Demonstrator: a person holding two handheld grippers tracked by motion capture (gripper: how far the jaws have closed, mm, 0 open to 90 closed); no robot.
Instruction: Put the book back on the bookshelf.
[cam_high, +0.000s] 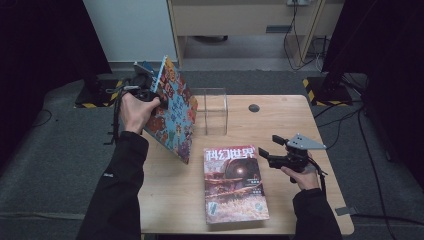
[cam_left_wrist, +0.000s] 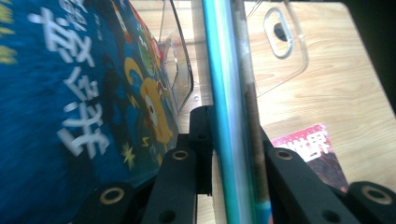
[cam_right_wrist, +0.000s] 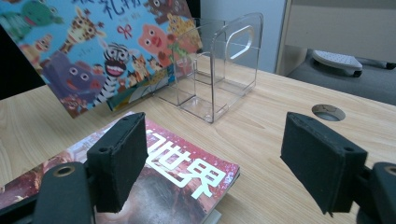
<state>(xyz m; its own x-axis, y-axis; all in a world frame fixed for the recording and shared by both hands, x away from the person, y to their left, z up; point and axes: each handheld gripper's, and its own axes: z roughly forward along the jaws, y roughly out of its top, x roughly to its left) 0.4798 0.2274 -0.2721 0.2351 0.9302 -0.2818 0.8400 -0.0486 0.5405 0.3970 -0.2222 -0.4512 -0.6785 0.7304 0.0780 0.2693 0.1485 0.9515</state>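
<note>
My left gripper is shut on the edge of a colourful picture book, holding it tilted above the table's left side. In the left gripper view the book's teal spine edge runs up between the jaws, its blue cover to the left. A red magazine lies flat on the table in front of the person. My right gripper hovers open just right of the magazine's top corner; its pads frame the magazine and bare wood. A clear acrylic book stand sits behind.
The wooden table has a round cable hole at the back right. The clear stand stands upright with empty slots. Cables and black stand bases lie on the grey floor around the table.
</note>
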